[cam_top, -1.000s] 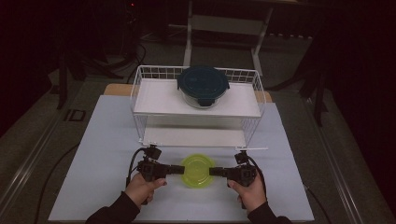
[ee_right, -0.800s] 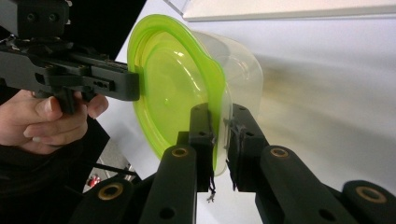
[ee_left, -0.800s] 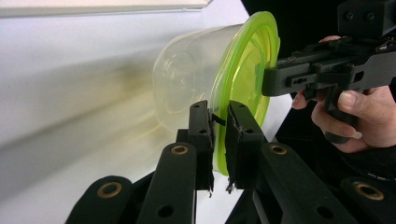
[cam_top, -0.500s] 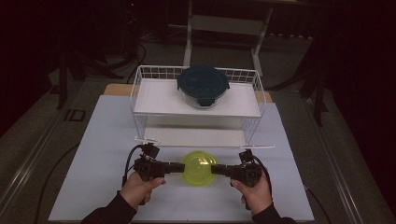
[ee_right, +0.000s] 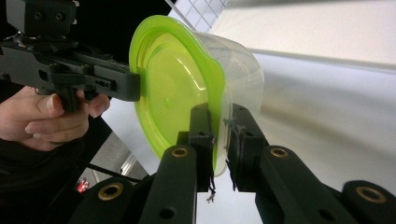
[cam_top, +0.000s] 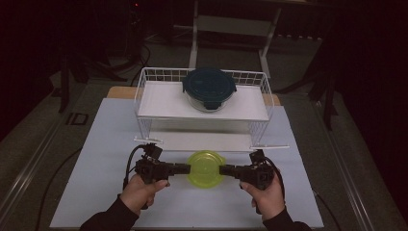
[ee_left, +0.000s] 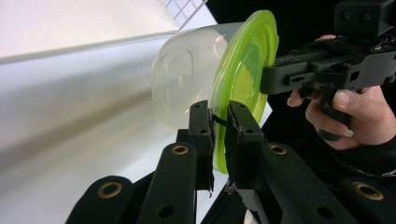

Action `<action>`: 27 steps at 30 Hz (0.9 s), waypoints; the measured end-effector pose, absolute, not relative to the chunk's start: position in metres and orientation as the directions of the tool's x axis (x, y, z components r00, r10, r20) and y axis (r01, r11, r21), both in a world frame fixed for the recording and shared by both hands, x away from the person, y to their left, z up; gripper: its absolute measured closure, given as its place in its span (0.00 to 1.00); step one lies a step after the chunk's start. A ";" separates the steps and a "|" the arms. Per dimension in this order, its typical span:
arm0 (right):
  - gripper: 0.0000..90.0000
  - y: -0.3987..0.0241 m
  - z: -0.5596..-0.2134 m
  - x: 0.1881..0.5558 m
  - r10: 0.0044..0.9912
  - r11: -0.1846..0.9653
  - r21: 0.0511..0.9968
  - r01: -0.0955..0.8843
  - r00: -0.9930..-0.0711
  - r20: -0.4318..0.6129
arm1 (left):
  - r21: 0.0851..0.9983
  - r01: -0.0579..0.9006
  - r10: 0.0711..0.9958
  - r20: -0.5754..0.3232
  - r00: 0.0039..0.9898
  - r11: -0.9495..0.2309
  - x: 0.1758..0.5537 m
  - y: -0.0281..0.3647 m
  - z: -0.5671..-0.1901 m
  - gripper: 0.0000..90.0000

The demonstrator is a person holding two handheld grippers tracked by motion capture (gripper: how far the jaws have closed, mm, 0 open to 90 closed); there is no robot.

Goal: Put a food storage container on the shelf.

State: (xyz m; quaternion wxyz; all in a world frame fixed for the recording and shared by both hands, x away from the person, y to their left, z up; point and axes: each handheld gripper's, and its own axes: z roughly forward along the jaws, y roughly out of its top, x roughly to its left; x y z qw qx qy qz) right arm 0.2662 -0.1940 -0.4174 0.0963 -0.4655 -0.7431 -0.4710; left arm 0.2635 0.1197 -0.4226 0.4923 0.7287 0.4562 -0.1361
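A clear plastic container with a lime-green lid [cam_top: 205, 168] hangs above the white table [cam_top: 96, 144], just in front of the wire rack. My left gripper [cam_top: 188, 169] is shut on the lid's left rim, and my right gripper [cam_top: 222, 170] is shut on its right rim. In the left gripper view the green lid [ee_left: 243, 79] sits clamped between the two black jaws, with the clear bowl [ee_left: 187, 84] beyond. The right gripper view has the same lid [ee_right: 173, 88] pinched at its edge, and the other gripper [ee_right: 84, 77] grips the far rim.
A white wire rack [cam_top: 204, 108] with two shelves stands at the back of the table. On its upper shelf rests a glass container with a dark teal lid [cam_top: 209, 87]. The lower shelf [cam_top: 202, 140] lies bare right behind the held container. Dark floor surrounds the table.
Both grippers have lifted the green-lidded container off the table and moved it slightly toward the rack. The grips have not changed.
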 end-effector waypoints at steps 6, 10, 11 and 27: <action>0.90 -0.195 -0.399 0.267 0.603 0.119 0.640 0.759 -0.567 0.561 | 0.620 0.779 0.525 -0.634 0.567 -0.094 0.266 0.120 -0.405 0.90; 0.90 -0.195 -0.387 0.270 0.601 0.113 0.663 0.740 -0.582 0.548 | 0.637 0.767 0.517 -0.630 0.580 -0.083 0.269 0.121 -0.394 0.90; 0.90 -0.194 -0.384 0.271 0.600 0.114 0.668 0.735 -0.587 0.544 | 0.638 0.766 0.515 -0.631 0.580 -0.079 0.269 0.122 -0.391 0.90; 0.90 -0.188 -0.336 0.287 0.602 0.092 0.733 0.674 -0.624 0.498 | 0.692 0.721 0.526 -0.603 0.600 -0.029 0.283 0.127 -0.344 0.90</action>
